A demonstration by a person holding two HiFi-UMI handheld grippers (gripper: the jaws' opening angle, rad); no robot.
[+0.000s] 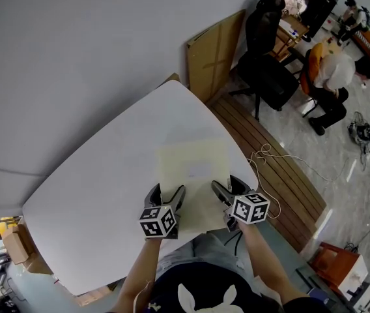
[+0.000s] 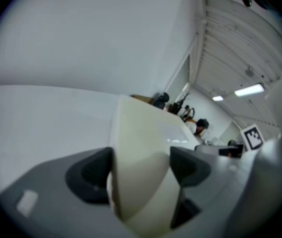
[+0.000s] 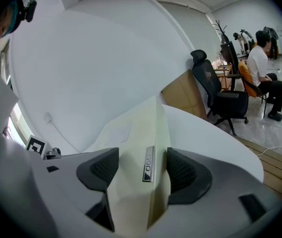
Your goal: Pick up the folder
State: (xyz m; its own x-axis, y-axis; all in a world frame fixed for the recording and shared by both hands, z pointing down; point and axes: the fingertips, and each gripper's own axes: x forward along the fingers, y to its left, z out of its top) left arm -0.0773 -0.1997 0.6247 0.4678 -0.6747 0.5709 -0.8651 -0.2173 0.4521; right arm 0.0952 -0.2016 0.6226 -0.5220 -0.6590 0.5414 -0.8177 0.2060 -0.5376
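The thin, light, floppy folder (image 1: 191,165), lying lower centre on the table (image 1: 100,181), is bowing where the left gripper (image 1: 168,192) and right gripper (image 1: 227,185) are each pinching its near corners, probably needing an even lift.

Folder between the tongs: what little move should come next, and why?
Probably lift both tongs straight up together. The left tongs and right tongs each look shut on the near edge of the folder, while the rest lies on the table, so an even lift should avoid twisting it.
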